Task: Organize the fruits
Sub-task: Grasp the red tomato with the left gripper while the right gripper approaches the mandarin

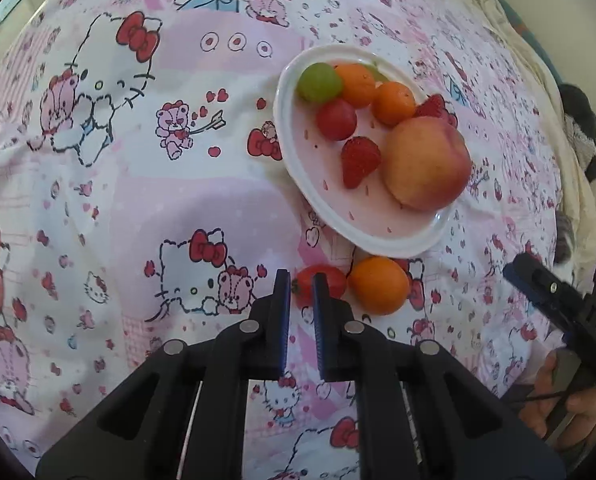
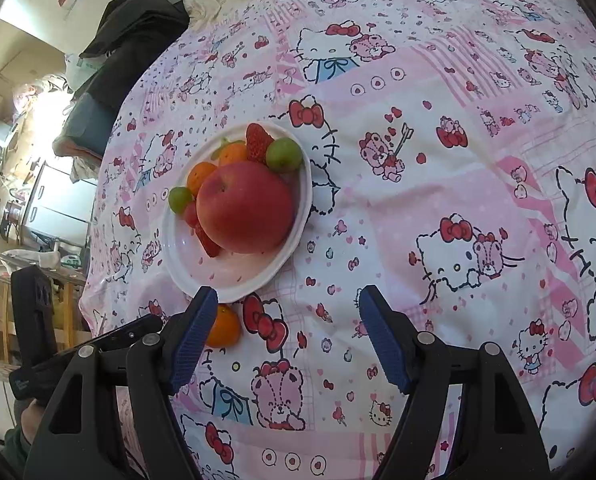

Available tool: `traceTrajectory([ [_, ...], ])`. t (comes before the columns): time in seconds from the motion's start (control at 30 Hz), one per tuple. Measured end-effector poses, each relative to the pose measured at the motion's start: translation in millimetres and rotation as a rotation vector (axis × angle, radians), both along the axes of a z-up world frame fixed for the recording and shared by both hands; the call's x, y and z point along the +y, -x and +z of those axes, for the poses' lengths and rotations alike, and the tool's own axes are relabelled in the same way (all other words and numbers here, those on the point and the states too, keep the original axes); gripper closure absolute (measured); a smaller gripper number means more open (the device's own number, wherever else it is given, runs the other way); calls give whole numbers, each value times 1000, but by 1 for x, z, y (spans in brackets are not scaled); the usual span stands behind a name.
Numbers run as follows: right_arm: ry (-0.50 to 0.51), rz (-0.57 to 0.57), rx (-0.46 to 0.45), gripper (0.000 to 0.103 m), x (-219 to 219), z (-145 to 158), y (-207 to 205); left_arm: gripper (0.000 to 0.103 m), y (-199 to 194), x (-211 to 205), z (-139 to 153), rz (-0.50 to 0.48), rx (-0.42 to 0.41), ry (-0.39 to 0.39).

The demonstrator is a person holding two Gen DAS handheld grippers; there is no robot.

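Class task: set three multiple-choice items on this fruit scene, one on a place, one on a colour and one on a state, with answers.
1. Where is the orange nearest the cameras?
A. on the plate
B. on the cloth beside the plate
C. between gripper fingers

2. The plate's rim is:
A. blue
B. white
C. green

3. The right hand-held gripper is:
A. shut on a strawberry
B. shut, empty
C. open, empty

Answers:
1. B, it lies on the cloth just outside the rim.
2. B, the rim shows white.
3. C, its fingers stand wide apart with only cloth between them.
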State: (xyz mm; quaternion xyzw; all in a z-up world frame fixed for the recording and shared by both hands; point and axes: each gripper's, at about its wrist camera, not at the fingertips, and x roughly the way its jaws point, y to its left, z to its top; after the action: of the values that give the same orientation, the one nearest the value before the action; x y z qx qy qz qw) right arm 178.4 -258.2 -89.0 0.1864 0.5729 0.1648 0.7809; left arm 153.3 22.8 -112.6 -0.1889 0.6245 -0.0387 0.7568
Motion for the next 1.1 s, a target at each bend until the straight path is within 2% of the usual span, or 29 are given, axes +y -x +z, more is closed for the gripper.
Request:
traceTrajectory([
  [0.07,8,7,-3,27,2,-1,0,71,-1,-4,-4,1,12,-9],
  [0.1,13,10,-4,27,3,-1,0,68,-2,-6,-6,1,13,-2],
  [0.33,21,-1,-1,27,-1,-2,0,67,-7,-28,-24,-67,60,-47],
  [0.57,29,13,-1,27,3,-3,1,73,-8,-36,-23,-114,23,-75],
  [0.7,18,24,-3,27,7,-1,0,73,-2,-28,-5,-107,-19,-84],
  [0.83,25,110,5,27,28,-6,2,73,5,-9,21,-87,-70,-175],
  [0.93,69,214,-3,30,55,-12,3,73,8,6,23,-55,-81,-228],
  [1.0,114,304,-10,38,77,-17,4,73,11,16,18,-28,-61,-230],
  [1.1,161,408,-10,42,105,-28,6,73,12,23,13,-15,-39,-216],
])
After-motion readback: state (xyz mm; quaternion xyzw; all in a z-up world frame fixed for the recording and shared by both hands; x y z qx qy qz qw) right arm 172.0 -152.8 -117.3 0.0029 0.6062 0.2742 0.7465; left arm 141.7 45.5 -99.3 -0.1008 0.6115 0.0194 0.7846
